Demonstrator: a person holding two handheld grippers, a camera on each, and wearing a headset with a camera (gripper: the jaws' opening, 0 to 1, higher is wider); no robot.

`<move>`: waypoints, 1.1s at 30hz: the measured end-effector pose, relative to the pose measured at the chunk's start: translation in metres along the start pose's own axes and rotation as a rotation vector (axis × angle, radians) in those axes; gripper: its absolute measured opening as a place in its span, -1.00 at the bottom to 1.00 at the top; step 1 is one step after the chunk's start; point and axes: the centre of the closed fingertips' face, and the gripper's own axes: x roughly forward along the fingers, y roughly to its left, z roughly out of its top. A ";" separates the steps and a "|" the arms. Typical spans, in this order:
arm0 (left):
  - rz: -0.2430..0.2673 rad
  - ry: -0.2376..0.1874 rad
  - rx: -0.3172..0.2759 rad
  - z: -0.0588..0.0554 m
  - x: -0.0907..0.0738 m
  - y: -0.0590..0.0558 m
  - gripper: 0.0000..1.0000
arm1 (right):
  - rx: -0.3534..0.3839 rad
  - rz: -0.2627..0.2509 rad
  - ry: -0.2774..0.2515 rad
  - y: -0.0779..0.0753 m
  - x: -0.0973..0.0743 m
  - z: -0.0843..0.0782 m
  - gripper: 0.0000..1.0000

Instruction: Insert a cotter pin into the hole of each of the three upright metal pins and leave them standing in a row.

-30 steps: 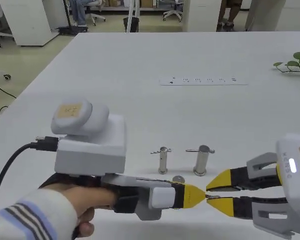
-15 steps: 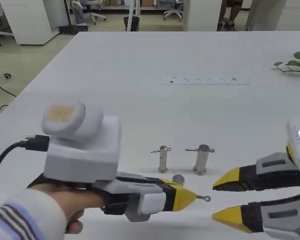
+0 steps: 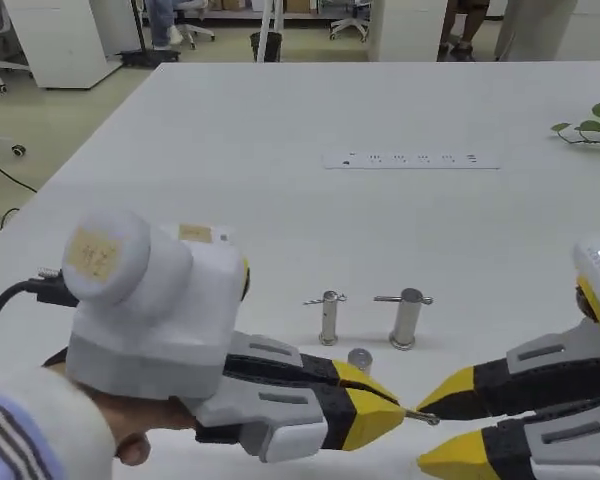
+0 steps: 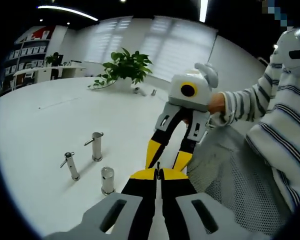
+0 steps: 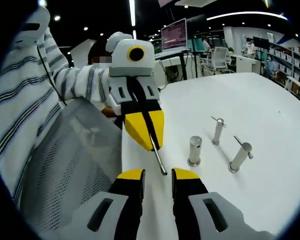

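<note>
Table point(image 3: 280, 200) holds three metal pins point(image 3: 407, 318); left gripper point(image 3: 398, 412) pinches one cotter pin point(image 3: 424, 417).

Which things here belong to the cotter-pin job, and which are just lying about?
Job: left gripper shut on a cotter pin; open right gripper; bare metal pin; fitted left pin; fitted right pin.
Lying about: power strip; plant.

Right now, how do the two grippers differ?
The left gripper is shut; the right gripper is open. The left gripper holds a cotter pin sticking out of its tips; the right gripper holds nothing. Both have yellow tips and face each other above the table.
</note>
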 end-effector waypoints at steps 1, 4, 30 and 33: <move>-0.009 -0.005 0.017 0.001 0.000 -0.002 -1.00 | -0.002 0.005 0.003 0.001 0.001 -0.001 -0.55; -0.025 0.005 0.071 0.001 -0.001 -0.006 -1.00 | 0.000 0.038 -0.004 0.007 0.002 0.001 -0.68; -0.093 0.136 0.203 -0.025 0.004 -0.017 -0.99 | -0.140 0.102 0.090 0.025 0.005 -0.005 -0.92; -0.090 0.136 0.193 -0.025 0.004 -0.016 -0.99 | -0.160 0.093 0.103 0.024 0.004 -0.006 -0.92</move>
